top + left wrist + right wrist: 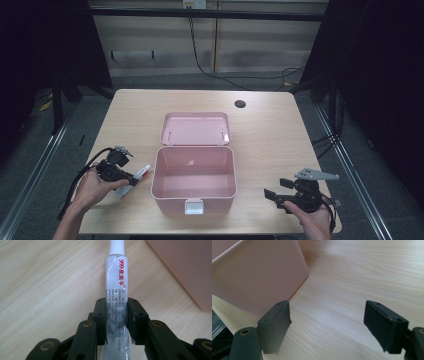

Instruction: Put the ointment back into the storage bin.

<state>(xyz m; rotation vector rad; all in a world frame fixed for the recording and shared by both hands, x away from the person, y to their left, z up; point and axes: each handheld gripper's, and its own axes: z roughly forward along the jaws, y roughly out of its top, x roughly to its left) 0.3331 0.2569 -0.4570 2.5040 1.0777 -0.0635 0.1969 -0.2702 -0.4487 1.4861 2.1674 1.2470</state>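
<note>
A white ointment tube (pixel 117 290) with red lettering and a white ribbed cap lies on the table just left of the pink box (pixel 193 186). My left gripper (pixel 117 312) is shut on the tube's lower half, its jaws pressing both sides. From above, the tube (pixel 142 173) pokes out beyond the left gripper (pixel 131 179) toward the box. The box is open and looks empty, its lid (pixel 196 128) laid flat behind it. My right gripper (pixel 272 196) stands open near the table's front right, nothing between its jaws; the box's pink wall (pixel 257 277) rises to its left.
The wooden table (pixel 270 135) has a round cable hole (pixel 240 104) at the back right. A white latch (pixel 194 206) hangs on the box's front wall. Dark floor and metal rails flank the table.
</note>
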